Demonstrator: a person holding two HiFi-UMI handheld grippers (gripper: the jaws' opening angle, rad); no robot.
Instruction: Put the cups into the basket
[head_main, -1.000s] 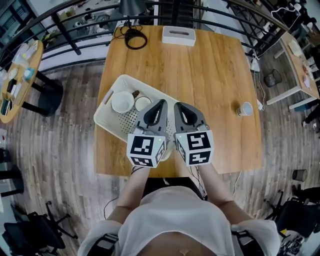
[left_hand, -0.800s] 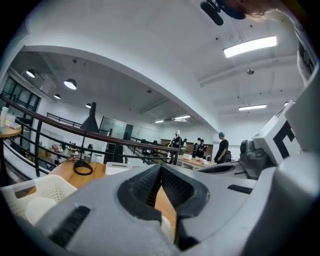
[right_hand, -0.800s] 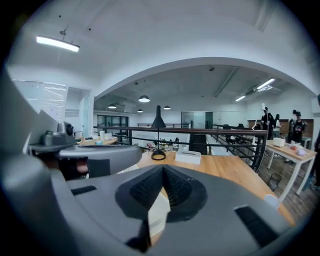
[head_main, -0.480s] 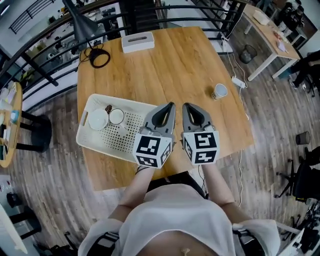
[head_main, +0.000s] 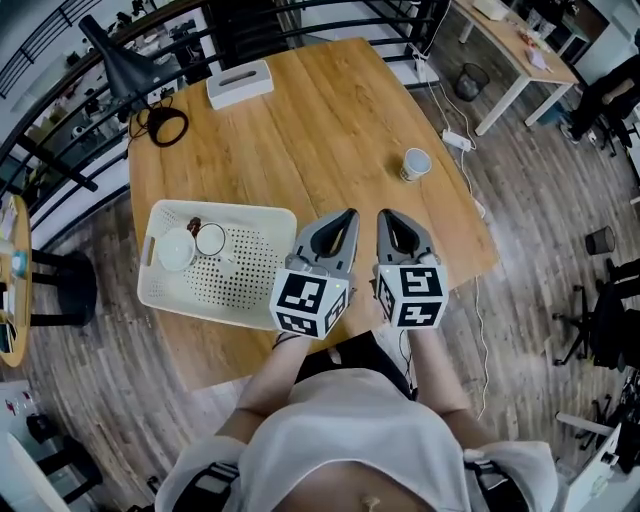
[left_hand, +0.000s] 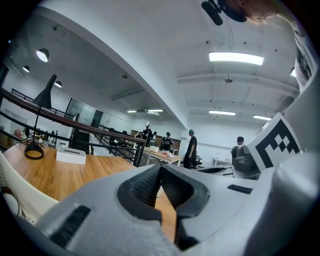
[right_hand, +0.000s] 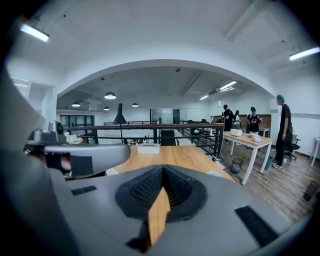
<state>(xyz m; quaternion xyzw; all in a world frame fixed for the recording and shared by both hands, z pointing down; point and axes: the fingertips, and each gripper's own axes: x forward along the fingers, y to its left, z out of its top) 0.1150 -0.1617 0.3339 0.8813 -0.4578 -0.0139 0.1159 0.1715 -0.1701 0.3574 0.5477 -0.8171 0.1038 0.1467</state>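
Note:
A cream perforated basket (head_main: 250, 275) lies on the left of the wooden table (head_main: 320, 120). Two white cups (head_main: 176, 250) (head_main: 210, 240) sit in its far left end. A third, pale cup (head_main: 415, 163) stands alone near the table's right edge; its rim shows just past the jaws in the right gripper view (right_hand: 215, 174). My left gripper (head_main: 347, 214) (left_hand: 161, 167) and right gripper (head_main: 386, 214) (right_hand: 163, 169) hover side by side over the table's near edge, right of the basket. Both are shut with nothing held.
A white box (head_main: 240, 82) sits at the table's far side, with a black lamp (head_main: 120, 65) and a cable coil (head_main: 165, 127) at the far left. A power strip (head_main: 455, 138) hangs off the right edge. A railing runs behind; people stand by distant desks (right_hand: 247, 141).
Both grippers have swung rightward together, from over the basket's right end to the bare wood right of it, now pointing more toward the lone cup. Both stayed shut.

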